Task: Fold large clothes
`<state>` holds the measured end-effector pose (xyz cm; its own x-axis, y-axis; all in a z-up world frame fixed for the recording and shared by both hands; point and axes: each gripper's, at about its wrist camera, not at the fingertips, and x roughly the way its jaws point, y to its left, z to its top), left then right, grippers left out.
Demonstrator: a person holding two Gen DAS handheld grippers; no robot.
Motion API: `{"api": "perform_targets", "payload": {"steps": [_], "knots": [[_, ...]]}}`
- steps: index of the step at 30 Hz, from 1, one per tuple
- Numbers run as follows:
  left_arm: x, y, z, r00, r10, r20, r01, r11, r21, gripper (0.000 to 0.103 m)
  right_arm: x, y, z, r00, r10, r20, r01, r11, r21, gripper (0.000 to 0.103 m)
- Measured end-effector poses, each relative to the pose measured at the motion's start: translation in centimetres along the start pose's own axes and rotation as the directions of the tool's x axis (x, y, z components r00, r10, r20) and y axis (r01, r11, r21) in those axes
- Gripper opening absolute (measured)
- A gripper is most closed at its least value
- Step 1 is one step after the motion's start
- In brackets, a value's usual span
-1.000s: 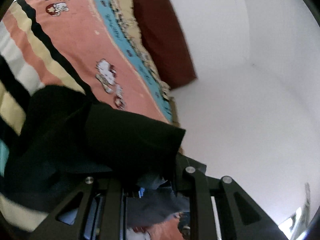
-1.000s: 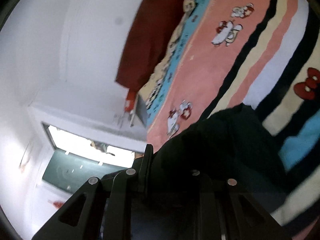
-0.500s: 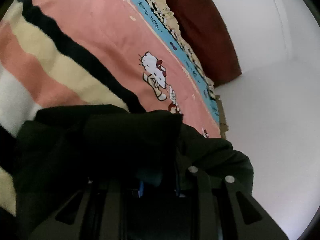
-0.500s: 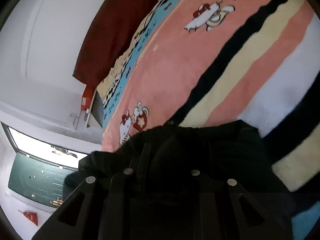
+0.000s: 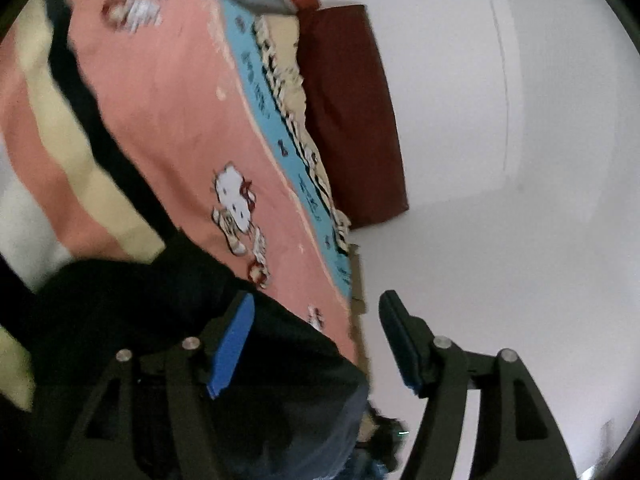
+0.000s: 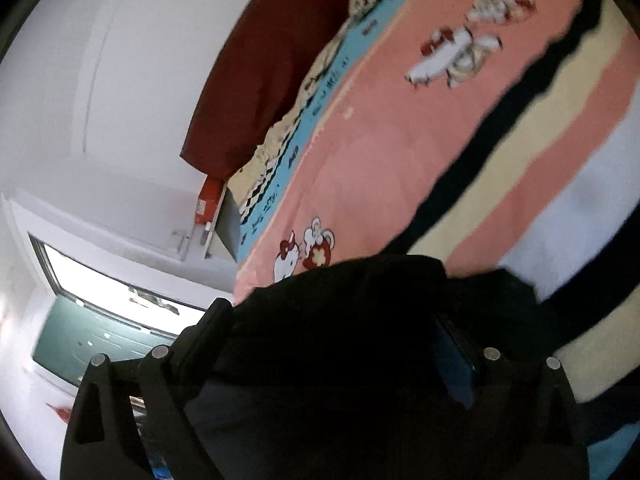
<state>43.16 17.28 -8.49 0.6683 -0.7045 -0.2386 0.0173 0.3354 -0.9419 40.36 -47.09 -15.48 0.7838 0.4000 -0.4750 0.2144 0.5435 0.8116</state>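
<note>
The left hand-held gripper [image 5: 316, 312] is opening, its blue-padded fingers [image 5: 232, 344] spread wide and pressing on nothing. The crumpled black cloth garment [image 5: 168, 312] lies on the bed's striped pink, cream and black cartoon-cat blanket [image 5: 168, 112], under and between those fingers (near the mattress edge). The right hand-held gripper [image 6: 336, 320] is opening too, released, with the same black garment [image 6: 352, 320] bunched between its parted fingers. A dark red headboard cushion [image 5: 352, 120] leans against the white wall [image 5: 520, 160].
</note>
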Motion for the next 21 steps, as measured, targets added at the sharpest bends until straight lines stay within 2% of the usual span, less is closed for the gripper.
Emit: {"api": "perform_targets", "payload": {"steps": [2,3,6,8,9,11,12,14,16,19,21], "knots": [[-0.6,-2.0,-0.7,0.994,0.103,-0.020,-0.100,0.990,0.098,0.064,-1.5,1.7,-0.1,0.999,-0.050,0.017,0.052,0.995,-0.087,0.093],[-0.7,-3.2,-1.5,0.984,0.176,-0.029,-0.169,0.972,0.161,0.064,-2.4,3.0,-0.5,0.997,-0.079,0.027,0.082,0.986,-0.147,0.093],[0.1,-5.7,-3.8,0.957,0.288,-0.041,-0.264,0.919,0.292,0.064,-4.7,6.3,-2.3,0.989,-0.139,0.045,0.146,0.945,-0.293,0.093],[1.3,-7.6,-5.9,0.931,0.363,-0.036,-0.320,0.862,0.392,0.064,-5.1,8.4,-3.6,0.986,-0.159,0.050,0.166,0.911,-0.378,0.093],[2.2,-8.8,-7.3,0.914,0.403,-0.032,-0.345,0.818,0.459,0.064,-5.1,9.6,-4.5,0.983,-0.175,0.050,0.180,0.886,-0.428,0.093],[4.1,-9.9,-9.7,0.890,0.455,-0.025,-0.368,0.750,0.549,0.064,-4.2,11.6,-6.2,0.978,-0.203,0.045,0.197,0.836,-0.513,0.093],[5.6,-10.5,-11.0,0.872,0.488,-0.023,-0.377,0.703,0.603,0.064,-3.5,12.4,-7.0,0.977,-0.211,0.032,0.194,0.815,-0.546,0.093],[8.2,-10.9,-12.8,0.851,0.525,-0.027,-0.378,0.646,0.663,0.064,-1.8,13.3,-8.1,0.969,-0.246,0.007,0.202,0.780,-0.592,0.092],[10.7,-10.6,-13.8,0.828,0.559,-0.043,-0.374,0.609,0.699,0.064,0.6,13.8,-8.9,0.957,-0.290,-0.006,0.220,0.739,-0.636,0.090],[14.7,-10.0,-14.1,0.777,0.629,-0.011,-0.411,0.522,0.748,0.065,4.5,13.9,-9.1,0.929,-0.370,-0.029,0.248,0.677,-0.693,0.087],[17.2,-8.8,-13.2,0.744,0.668,0.010,-0.444,0.484,0.754,0.065,6.7,13.2,-8.2,0.914,-0.402,-0.045,0.258,0.665,-0.701,0.087]]}}
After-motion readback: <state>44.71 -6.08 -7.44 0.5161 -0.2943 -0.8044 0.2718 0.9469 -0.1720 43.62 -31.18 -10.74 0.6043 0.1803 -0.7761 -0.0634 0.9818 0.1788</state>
